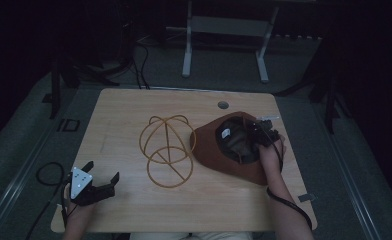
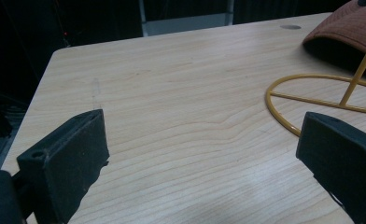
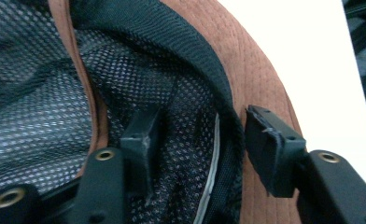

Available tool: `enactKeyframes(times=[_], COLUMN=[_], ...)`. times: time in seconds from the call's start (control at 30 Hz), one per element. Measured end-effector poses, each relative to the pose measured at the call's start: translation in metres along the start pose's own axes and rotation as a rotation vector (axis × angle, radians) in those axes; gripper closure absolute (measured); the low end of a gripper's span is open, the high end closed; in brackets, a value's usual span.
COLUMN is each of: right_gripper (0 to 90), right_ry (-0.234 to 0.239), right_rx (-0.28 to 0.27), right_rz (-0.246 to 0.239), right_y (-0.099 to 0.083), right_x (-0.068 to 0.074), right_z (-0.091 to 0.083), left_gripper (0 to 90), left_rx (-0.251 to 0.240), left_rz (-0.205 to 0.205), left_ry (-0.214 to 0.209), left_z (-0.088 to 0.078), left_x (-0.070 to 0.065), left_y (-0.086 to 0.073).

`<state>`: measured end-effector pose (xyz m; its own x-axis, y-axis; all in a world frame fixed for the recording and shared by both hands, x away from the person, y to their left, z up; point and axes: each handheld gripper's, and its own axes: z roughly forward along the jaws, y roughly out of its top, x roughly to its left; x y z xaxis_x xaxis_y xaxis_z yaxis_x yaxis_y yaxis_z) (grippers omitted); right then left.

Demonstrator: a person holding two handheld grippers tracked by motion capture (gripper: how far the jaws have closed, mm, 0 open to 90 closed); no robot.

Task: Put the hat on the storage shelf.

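Nearest, we list the left gripper at the table's front left corner, jaws spread wide over bare wood and holding nothing. Beyond it, mid-table, we note the yellow wire hat stand, its ring base flat on the wood and its domed top unoccupied. Just right of the stand lies the brown hat, upturned, mesh lining facing up, its brim close to the stand's wire without clearly touching. Farthest, we record the right gripper at the hat's far-right edge: jaws about half open and straddling the black sweatband, one finger inside against the mesh, the other outside on the brown fabric; whether the pads already press is hard to judge in this dim view, so we count it as not yet gripping. Risks, in our judgement: soft fabric may slip from a shallow bite at the rim; a limp hat may sag and snag the wire; a nudge could topple the light stand.
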<state>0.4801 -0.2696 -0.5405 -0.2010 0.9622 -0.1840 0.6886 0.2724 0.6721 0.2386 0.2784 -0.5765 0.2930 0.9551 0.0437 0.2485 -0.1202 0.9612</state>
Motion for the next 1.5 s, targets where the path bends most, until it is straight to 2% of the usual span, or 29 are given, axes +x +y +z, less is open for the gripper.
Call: enactKeyframes(times=[0.07,0.1,0.17,0.23,0.33,0.4,0.67,0.8,0.87,0.97,1.17,1.23,1.33,1.4,1.5], right_gripper=[54.2,59.3,75.0,81.5,83.2,83.7,84.6,84.8,84.7,84.8,84.7,84.7,84.7,84.7,84.8], right_ry=[-0.036,-0.051,-0.095,-0.111,-0.101,-0.086,-0.031,-0.010,-0.014,-0.009,-0.001,0.020,0.026,0.035,0.046], right_rx=[0.006,0.007,0.001,0.000,0.002,-0.013,-0.117,-0.173,-0.203,-0.238,-0.289,-0.327,-0.352,-0.368,-0.393], right_rz=[-0.026,-0.041,-0.054,-0.059,-0.059,-0.034,0.062,0.093,0.091,0.091,0.095,0.109,0.116,0.125,0.135], right_y=[0.000,0.000,0.001,0.002,0.002,0.003,0.007,0.010,0.012,0.016,0.021,0.022,0.023,0.024,0.025], right_x=[0.004,0.006,0.007,0.005,0.003,-0.002,-0.019,-0.023,-0.023,-0.023,-0.025,-0.028,-0.031,-0.033,-0.036], right_z=[0.000,0.000,-0.003,-0.004,-0.004,-0.007,-0.033,-0.050,-0.058,-0.071,-0.092,-0.104,-0.116,-0.123,-0.133], left_gripper=[2.7,2.8,2.7,2.8,2.8,2.8,2.8,2.8,2.8,2.9,2.8,2.9,2.9,2.9,2.9], left_rx=[-0.003,-0.004,-0.001,0.002,0.002,0.002,0.002,0.004,0.009,0.019,0.030,0.036,0.037,0.013,0.002], left_rz=[-0.010,-0.013,-0.016,-0.013,-0.010,-0.012,-0.009,-0.029,-0.037,-0.012,-0.010,-0.019,-0.037,-0.052,-0.053], left_ry=[-0.002,-0.002,0.000,0.003,-0.002,0.001,0.016,0.025,0.031,0.049,0.046,0.033,0.005,-0.020,-0.053], left_z=[-0.001,-0.001,-0.001,0.000,0.000,0.000,-0.001,-0.001,-0.002,-0.002,-0.002,-0.004,-0.005,-0.006,-0.008], left_x=[0.001,0.002,0.002,0.001,0.001,0.001,0.002,0.004,0.006,0.006,0.003,0.002,0.000,-0.001,-0.003], left_y=[0.000,0.000,0.000,0.000,-0.001,0.000,0.000,0.000,0.000,0.000,0.002,0.005,0.008,0.008,0.010])
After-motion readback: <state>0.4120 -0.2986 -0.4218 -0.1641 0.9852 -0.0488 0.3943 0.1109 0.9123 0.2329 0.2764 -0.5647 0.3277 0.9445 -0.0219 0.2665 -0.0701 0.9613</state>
